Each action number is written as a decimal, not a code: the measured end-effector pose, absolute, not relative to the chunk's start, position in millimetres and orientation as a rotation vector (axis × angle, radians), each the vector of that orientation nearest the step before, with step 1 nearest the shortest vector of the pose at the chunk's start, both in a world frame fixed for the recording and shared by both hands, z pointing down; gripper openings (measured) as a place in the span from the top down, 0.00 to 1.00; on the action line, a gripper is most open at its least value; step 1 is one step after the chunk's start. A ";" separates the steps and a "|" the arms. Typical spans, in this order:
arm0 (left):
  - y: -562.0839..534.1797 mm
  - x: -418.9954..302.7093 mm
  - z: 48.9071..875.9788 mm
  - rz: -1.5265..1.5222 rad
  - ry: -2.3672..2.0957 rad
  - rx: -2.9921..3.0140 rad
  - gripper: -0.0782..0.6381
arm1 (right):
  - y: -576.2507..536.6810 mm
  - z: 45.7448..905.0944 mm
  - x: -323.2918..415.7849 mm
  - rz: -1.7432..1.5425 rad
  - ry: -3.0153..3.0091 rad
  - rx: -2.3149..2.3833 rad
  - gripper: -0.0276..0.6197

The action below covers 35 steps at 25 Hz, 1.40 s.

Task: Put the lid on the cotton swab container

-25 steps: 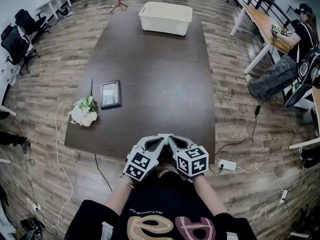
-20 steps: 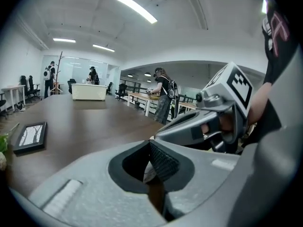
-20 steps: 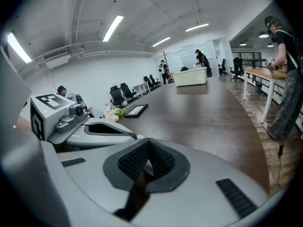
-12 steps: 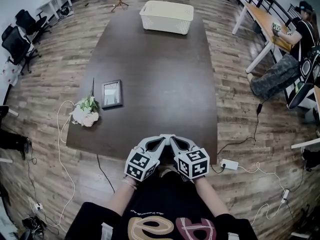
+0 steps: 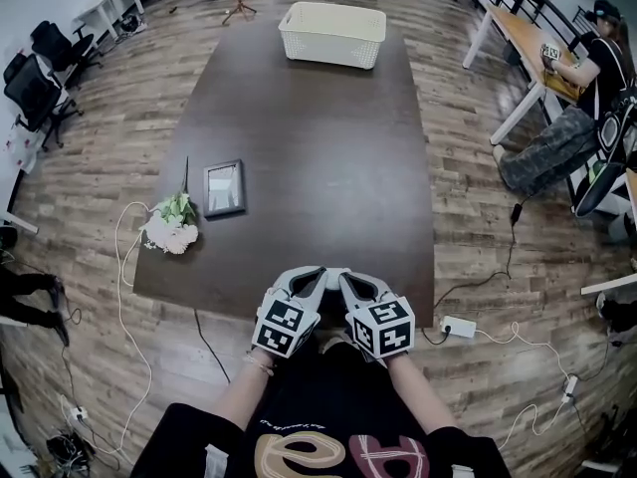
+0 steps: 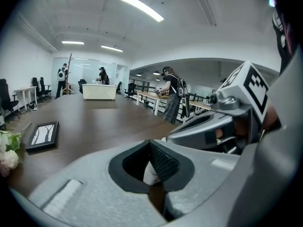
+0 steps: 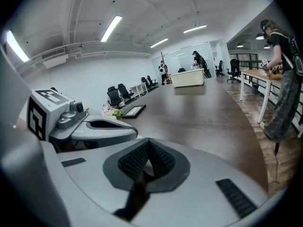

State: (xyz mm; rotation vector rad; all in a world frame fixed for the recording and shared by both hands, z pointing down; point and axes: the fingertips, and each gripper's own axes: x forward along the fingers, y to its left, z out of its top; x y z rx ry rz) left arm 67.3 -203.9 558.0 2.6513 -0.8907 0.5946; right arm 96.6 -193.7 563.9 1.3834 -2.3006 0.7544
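Note:
No cotton swab container or lid shows in any view. My left gripper point(image 5: 320, 274) and right gripper point(image 5: 343, 276) rest side by side at the near edge of the dark brown table point(image 5: 318, 147), their tips nearly touching. Both are shut with nothing between the pads. In the left gripper view the left gripper point(image 6: 152, 168) has its black pads pressed together, and the right gripper point(image 6: 208, 126) lies close at the right. In the right gripper view the right gripper point(image 7: 147, 163) is likewise shut, and the left gripper point(image 7: 102, 126) lies at the left.
A white lattice basket point(image 5: 330, 34) stands at the table's far end; what it holds is hidden. A framed picture point(image 5: 222, 187) and a bunch of white flowers point(image 5: 169, 225) lie near the left edge. Office chairs, desks and people stand around the room.
Both grippers stay shut and together at the near edge. The left gripper has turned slightly, and the head view has shifted a little.

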 end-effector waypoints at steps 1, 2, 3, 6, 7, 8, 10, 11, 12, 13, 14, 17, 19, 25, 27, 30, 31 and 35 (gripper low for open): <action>-207.1 65.6 557.9 0.596 -0.893 2.648 0.88 | -193.9 563.8 96.3 0.751 -2.298 1.391 0.95; -209.2 65.2 556.5 0.588 -0.886 2.640 0.88 | -194.1 563.8 96.2 0.748 -2.296 1.397 0.95; -210.0 65.6 554.4 0.578 -0.879 2.634 0.88 | -194.1 563.7 96.3 0.748 -2.294 1.399 0.95; -209.0 65.5 553.2 0.578 -0.892 2.641 0.88 | -193.6 563.5 95.7 0.772 -2.302 1.401 0.95; -208.4 65.4 554.8 0.599 -0.899 2.658 0.88 | -193.6 563.6 95.7 0.783 -2.307 1.409 0.95; -207.6 65.8 556.9 0.633 -0.901 2.681 0.88 | -193.6 563.9 96.1 0.792 -2.311 1.420 0.95; -207.0 67.5 559.9 0.682 -0.887 2.708 0.88 | -193.5 564.5 97.7 0.788 -2.313 1.442 0.95; -207.6 68.0 560.5 0.673 -0.876 2.699 0.88 | -193.6 564.6 98.4 0.775 -2.311 1.444 0.95; -208.8 67.9 560.5 0.648 -0.869 2.678 0.88 | -194.0 564.6 98.8 0.763 -2.310 1.441 0.95; -210.1 67.5 560.0 0.624 -0.872 2.660 0.88 | -194.6 564.5 98.8 0.761 -2.312 1.437 0.95; -210.9 67.5 559.4 0.617 -0.885 2.657 0.88 | -195.0 564.4 99.0 0.772 -2.317 1.436 0.95; -207.3 70.5 559.7 0.674 -0.940 2.700 0.88 | -193.0 564.9 101.4 0.823 -2.322 1.451 0.95; -206.1 70.3 560.1 0.662 -0.951 2.670 0.88 | -191.8 564.8 101.2 0.802 -2.319 1.436 0.95; -211.7 69.7 557.7 0.615 -0.975 2.640 0.88 | -193.5 561.8 97.3 0.597 -2.359 1.338 0.95; -213.4 68.0 552.8 0.618 -1.014 2.657 0.88 | -194.0 552.7 94.8 0.541 -2.381 1.340 0.95; -219.3 64.5 533.4 0.519 -1.068 2.652 0.88 | -196.6 525.0 95.1 0.460 -2.453 1.385 0.95; -220.6 62.9 526.0 0.482 -1.077 2.647 0.88 | -197.8 518.0 97.6 0.450 -2.466 1.410 0.95; -219.2 56.2 500.4 0.367 -1.107 2.647 0.88 | -199.3 499.9 118.1 0.474 -2.487 1.557 0.95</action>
